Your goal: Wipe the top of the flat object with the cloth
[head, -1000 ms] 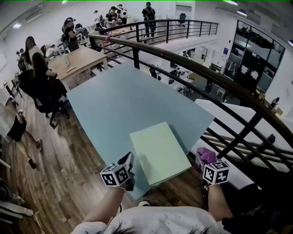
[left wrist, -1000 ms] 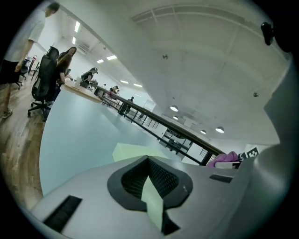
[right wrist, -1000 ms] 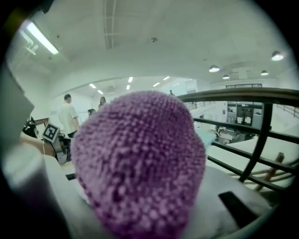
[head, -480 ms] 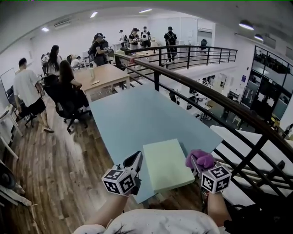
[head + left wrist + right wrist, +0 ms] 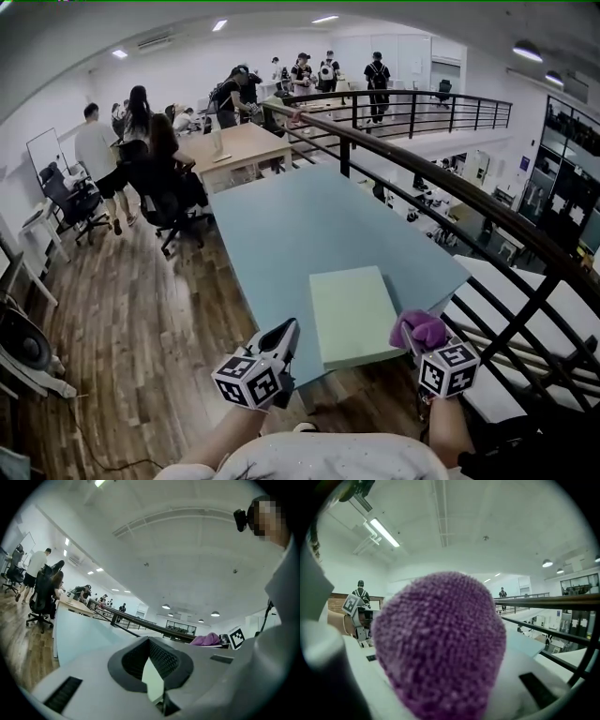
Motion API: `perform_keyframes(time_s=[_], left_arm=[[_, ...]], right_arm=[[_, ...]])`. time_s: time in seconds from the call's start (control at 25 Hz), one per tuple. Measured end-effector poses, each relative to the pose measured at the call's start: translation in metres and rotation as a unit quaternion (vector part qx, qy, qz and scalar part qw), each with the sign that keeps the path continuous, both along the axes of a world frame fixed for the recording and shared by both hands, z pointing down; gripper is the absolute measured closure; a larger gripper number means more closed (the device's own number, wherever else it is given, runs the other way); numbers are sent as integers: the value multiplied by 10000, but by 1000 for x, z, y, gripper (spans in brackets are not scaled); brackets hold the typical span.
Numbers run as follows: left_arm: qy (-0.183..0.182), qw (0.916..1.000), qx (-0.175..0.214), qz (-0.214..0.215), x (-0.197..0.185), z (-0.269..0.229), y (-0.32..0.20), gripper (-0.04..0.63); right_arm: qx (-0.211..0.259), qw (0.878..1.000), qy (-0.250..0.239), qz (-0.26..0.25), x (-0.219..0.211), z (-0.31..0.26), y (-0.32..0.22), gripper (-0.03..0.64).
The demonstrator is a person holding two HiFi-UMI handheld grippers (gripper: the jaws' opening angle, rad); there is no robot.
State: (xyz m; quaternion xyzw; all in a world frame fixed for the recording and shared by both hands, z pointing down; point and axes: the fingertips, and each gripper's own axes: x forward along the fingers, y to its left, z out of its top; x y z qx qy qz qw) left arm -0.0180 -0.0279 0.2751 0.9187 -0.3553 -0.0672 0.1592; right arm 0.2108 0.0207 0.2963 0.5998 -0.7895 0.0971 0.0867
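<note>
The pale blue table (image 5: pixel 300 225) stands on an office mezzanine beside a dark railing (image 5: pixel 441 183). The flat object (image 5: pixel 354 314), a pale green board, lies flat at the table's 6 o'clock end with its long axis running about 12 to 6 o'clock. My right gripper (image 5: pixel 418 339), at the board's 3 o'clock, is clamped on the purple cloth (image 5: pixel 420 325), which is bunched forward so that, I judge, the wad meets the surface first. My left gripper (image 5: pixel 284 333), at 9 o'clock, is closed on nothing, probably positioned to steady the board.
</note>
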Motion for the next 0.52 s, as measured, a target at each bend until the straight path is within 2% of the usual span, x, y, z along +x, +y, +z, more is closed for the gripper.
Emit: perform_keyframes(time_s=[0.52], left_arm=[[234, 9993, -110, -277, -34, 10, 23, 595]], right_arm=[[-138, 9994, 272, -135, -20, 13, 11, 583]])
